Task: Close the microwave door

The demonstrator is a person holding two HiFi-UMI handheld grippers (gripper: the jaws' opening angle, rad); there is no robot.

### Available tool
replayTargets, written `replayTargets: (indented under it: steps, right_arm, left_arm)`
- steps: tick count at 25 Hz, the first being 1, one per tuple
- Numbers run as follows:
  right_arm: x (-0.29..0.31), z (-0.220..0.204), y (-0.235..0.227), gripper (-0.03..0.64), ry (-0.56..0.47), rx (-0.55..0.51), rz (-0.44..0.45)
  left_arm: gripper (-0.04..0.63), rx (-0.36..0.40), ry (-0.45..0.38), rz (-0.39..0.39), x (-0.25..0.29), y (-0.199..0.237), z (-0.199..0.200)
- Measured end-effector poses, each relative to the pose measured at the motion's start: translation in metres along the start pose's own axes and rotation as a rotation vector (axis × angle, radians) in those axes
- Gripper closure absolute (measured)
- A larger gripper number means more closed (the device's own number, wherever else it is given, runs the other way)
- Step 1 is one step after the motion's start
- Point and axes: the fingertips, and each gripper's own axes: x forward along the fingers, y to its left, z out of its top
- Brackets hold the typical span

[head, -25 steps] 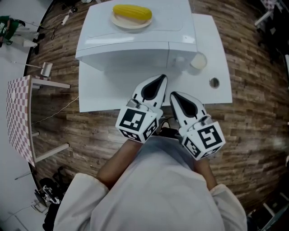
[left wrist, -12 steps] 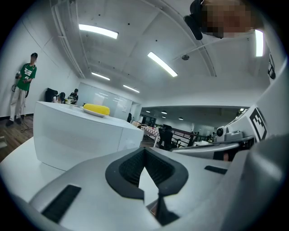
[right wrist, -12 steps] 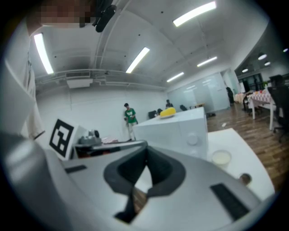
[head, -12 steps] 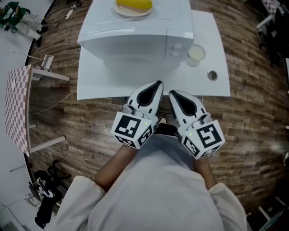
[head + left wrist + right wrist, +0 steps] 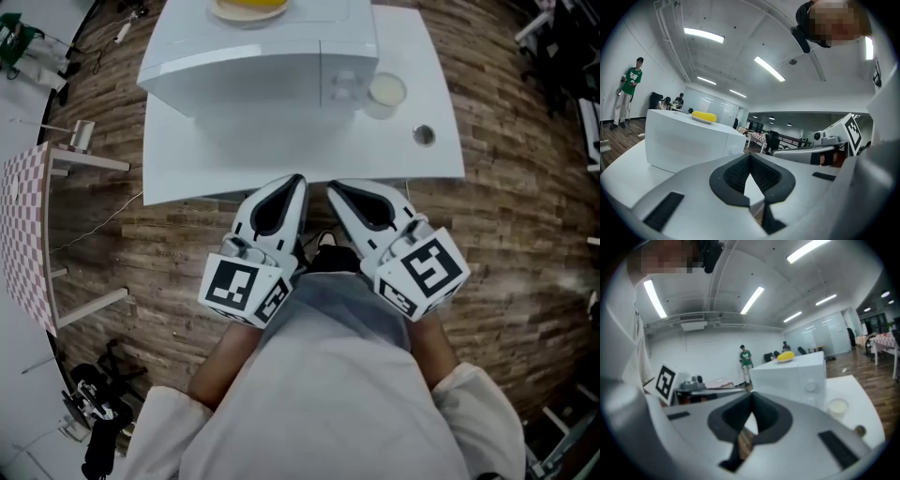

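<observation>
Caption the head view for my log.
Left gripper and right gripper, shut and empty, at the table edge before the closed microwave.

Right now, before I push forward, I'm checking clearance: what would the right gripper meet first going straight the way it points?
Most likely the microwave, on its closed front: the right gripper points over the white table's near edge toward it. Depth is unclear, so this is a guess.

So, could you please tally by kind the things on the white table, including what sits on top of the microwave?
Microwave: 1
Plate: 1
Yellow food: 1
White cup: 1
Small round metal piece: 1
Total: 5
</observation>
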Motion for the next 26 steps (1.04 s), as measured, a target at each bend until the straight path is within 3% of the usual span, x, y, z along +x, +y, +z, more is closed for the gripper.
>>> replayTargets:
  steps: [7, 26]
  right_arm:
    - [-0.005, 0.004, 0.002, 0.594, 0.022, 0.013, 0.067]
    - [0.005, 0.007, 0.006, 0.594, 0.056, 0.007, 0.071]
  left_arm:
    - [0.575, -0.046, 0.007, 0.001, -0.005, -0.004, -0.002]
    - [0.575, -0.076, 0.013, -0.021, -0.003, 0.005, 0.000]
